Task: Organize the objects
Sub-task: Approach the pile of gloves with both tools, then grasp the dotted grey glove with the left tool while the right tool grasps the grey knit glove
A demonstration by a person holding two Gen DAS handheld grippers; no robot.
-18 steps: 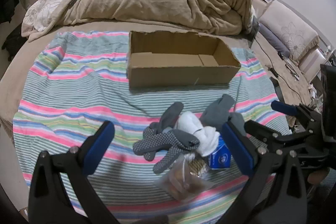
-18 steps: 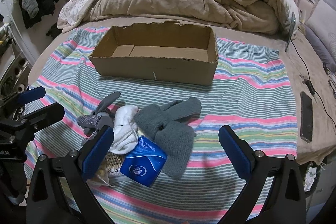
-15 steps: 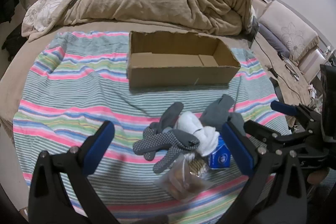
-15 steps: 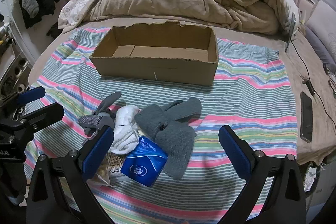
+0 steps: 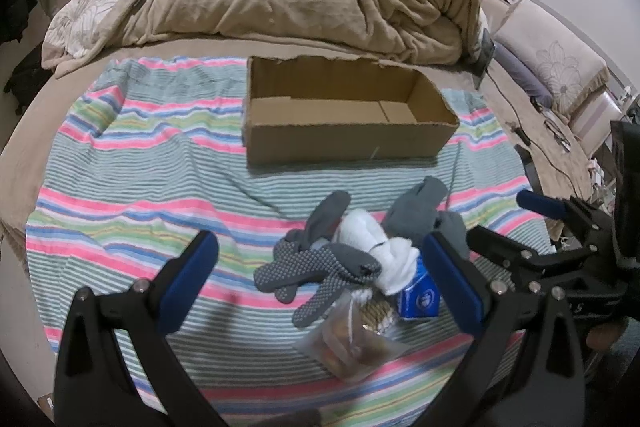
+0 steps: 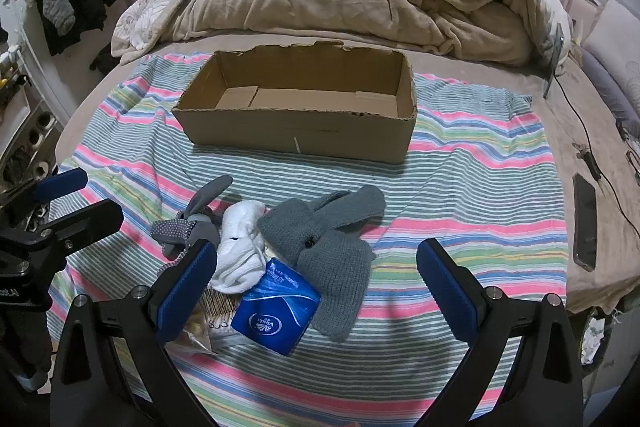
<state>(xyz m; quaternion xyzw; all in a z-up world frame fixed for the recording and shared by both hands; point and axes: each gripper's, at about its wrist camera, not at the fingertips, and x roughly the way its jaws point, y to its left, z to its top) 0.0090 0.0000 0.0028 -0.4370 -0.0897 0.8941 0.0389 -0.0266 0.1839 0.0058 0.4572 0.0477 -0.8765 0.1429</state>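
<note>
We note that the left gripper (image 5: 320, 275) and the right gripper (image 6: 316, 277) are of one build — black angular arms, each finger (image 5: 188, 281) faced with a long blue pad, silver screw heads at the joints. White lettering, cut off at the frame edge, marks the left unit's body in the right wrist view.

A: What's on the striped sheet (image 6: 460, 187)?
B: An open cardboard box (image 6: 304, 131); nearer the bed's front edge, grey knitted gloves (image 6: 328, 247), white socks (image 6: 240, 247), a blue tissue pack (image 6: 276, 311) touching.
</note>
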